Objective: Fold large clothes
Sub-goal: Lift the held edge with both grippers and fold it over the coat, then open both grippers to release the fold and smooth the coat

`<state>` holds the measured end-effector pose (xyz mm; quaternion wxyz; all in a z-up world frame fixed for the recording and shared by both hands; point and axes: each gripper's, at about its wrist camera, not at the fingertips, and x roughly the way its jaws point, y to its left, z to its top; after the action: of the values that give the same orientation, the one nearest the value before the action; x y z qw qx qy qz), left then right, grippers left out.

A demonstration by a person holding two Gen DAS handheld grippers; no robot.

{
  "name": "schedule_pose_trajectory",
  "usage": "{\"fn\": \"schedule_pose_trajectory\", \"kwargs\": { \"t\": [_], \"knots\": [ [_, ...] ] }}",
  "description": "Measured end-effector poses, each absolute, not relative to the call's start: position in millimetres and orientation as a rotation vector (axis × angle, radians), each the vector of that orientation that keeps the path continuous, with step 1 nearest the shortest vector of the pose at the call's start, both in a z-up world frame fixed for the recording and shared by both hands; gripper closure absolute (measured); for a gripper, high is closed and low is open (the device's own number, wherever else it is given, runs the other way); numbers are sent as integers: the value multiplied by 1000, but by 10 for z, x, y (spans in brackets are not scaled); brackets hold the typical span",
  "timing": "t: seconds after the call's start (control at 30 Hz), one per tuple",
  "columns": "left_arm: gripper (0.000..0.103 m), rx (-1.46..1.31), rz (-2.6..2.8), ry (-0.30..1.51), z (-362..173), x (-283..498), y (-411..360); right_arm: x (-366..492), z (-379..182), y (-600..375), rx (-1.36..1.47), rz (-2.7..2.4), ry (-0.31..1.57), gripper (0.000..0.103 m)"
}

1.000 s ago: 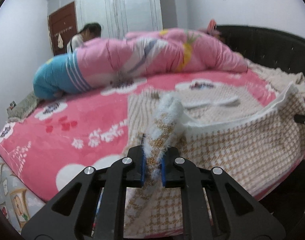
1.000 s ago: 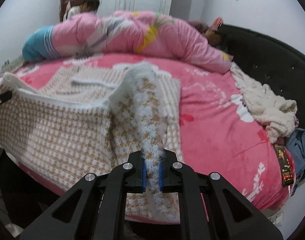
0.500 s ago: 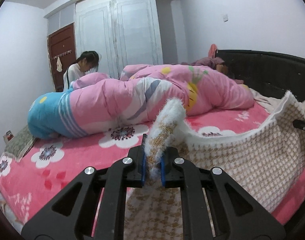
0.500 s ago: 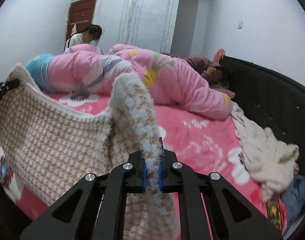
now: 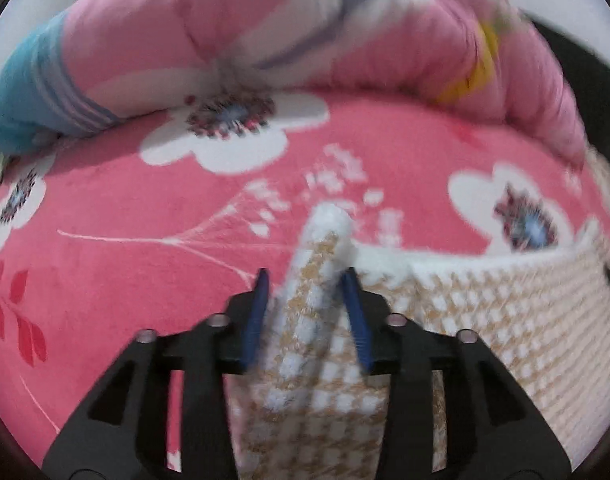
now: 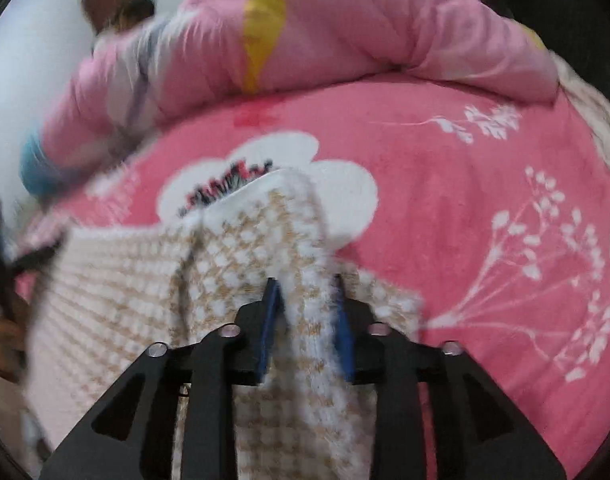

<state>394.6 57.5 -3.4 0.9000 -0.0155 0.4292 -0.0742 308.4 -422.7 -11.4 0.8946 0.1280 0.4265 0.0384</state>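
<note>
The garment (image 5: 485, 320), a fuzzy white-and-tan checked knit, lies nearest the cameras with its far edge on the pink sheet (image 5: 145, 280). The left gripper (image 5: 305, 300) has its blue pads spread, jaws opening; one corner of the knit stands between them, seemingly brushing the right pad but no longer pinched. The right gripper (image 6: 305, 304) is likewise opening, the other fuzzy corner loose between its parted pads. Between the two corners the white-trimmed edge sags across the bed. Beyond it comes bare flowered sheet, then the rolled pink quilt (image 6: 325, 32) along the far side, and a person (image 6: 129, 12) blurred at the back, seen only from the right wrist. As for progress, one fold looks to be just laid down: the carried edge appears to be set forward over the rest of the garment, though the layers beneath are hidden. What likely remains is smoothing, then at least one more fold across to make a compact stack. Against a second ago, both grippers were then clamped tight on these corners near the bed's front; half a second ago they held them high, edge stretched in the air; now both views tip down, close to the sheet, and the grip is letting go.
</note>
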Motion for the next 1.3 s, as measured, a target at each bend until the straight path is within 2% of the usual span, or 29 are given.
{"fn": "schedule_pose_trajectory", "kwargs": {
  "t": [0.07,0.13,0.17,0.33,0.4,0.5,0.67,0.73,0.8,0.97,1.03,1.1,1.2,1.3],
  "knots": [
    [64,-73,-177,815,177,3875,649,2993,67,-4309,300,121,822,60],
    [59,-85,-236,782,293,3833,571,3050,154,-4280,337,183,808,59],
    [54,-82,-279,793,305,3832,463,3123,151,-4195,346,214,811,59],
    [45,-25,-325,963,-109,4064,19,3613,-322,-3748,383,281,972,59],
    [41,-100,-317,960,-189,4111,142,3687,-396,-3955,424,177,960,59],
    [42,-240,-232,913,-65,4046,527,3509,-379,-4342,596,98,935,59],
    [42,-217,-176,805,364,3630,849,2841,86,-4231,444,24,875,58],
    [39,-174,-267,761,536,3251,775,2475,236,-3904,342,81,852,41],
    [33,-121,-364,748,591,2904,610,2084,323,-3717,265,138,857,35],
    [31,22,-446,813,186,2172,195,1467,35,-3094,63,151,909,34],
    [30,97,-329,875,-176,2100,152,1450,-272,-3081,20,75,971,34],
    [29,55,-329,876,-418,2091,259,1474,-501,-3146,42,87,984,33],
    [30,99,-282,834,-249,1961,241,1424,-279,-3104,29,26,991,33],
    [27,97,-353,765,-13,1794,163,1306,2,-2865,2,89,914,33]
  ]
}}
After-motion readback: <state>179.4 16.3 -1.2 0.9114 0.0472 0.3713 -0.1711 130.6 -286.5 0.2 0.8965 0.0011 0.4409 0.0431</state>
